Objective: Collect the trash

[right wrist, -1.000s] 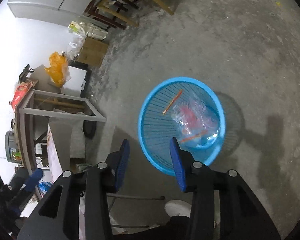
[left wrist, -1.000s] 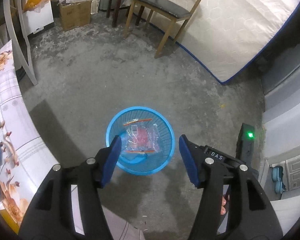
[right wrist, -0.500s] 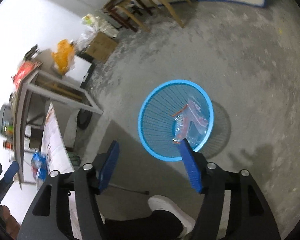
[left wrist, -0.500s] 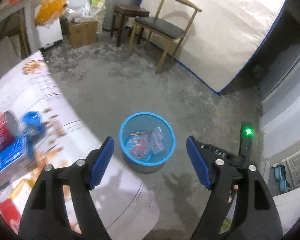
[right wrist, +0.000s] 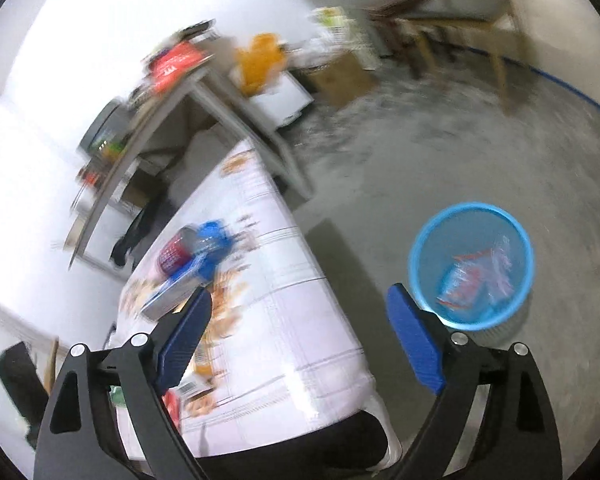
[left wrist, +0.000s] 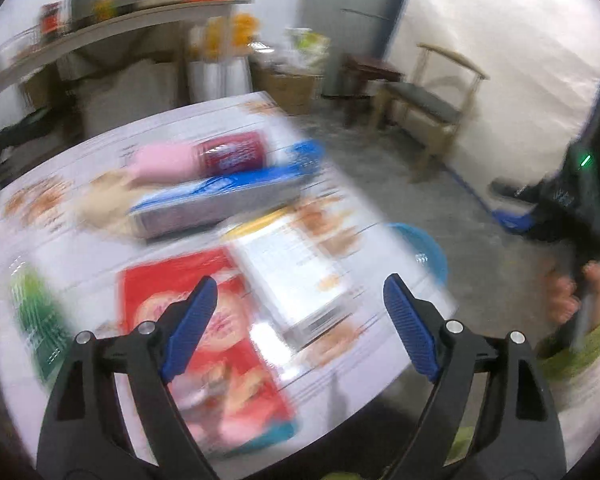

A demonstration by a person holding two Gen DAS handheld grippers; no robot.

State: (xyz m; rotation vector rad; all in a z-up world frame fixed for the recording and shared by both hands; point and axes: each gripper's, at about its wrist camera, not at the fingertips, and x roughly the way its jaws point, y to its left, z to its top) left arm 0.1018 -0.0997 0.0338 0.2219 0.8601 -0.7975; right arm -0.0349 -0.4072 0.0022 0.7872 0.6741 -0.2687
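The blue trash basket [right wrist: 472, 264] stands on the concrete floor beside the table and holds clear plastic bags [right wrist: 476, 276]; its rim also shows past the table edge in the left wrist view [left wrist: 428, 252]. My left gripper [left wrist: 296, 324] is open and empty above the table [left wrist: 80, 240], over a red packet [left wrist: 212, 344] and a white box [left wrist: 288, 276]. A blue-and-grey box [left wrist: 220, 204], a red can [left wrist: 232, 154] and a green item [left wrist: 40, 328] also lie there. My right gripper [right wrist: 296, 336] is open and empty, between table edge and basket. Both views are motion-blurred.
A wooden chair [left wrist: 432, 100] and a white mattress [left wrist: 520, 60] stand at the far wall. A shelf unit [right wrist: 180, 92] with clutter and a cardboard box [right wrist: 344, 76] are behind the table. My right hand and gripper show at the right [left wrist: 572, 292].
Both grippers swung up and away from above the basket toward the table. The table's packets and boxes came into view. Both stayed open and empty.
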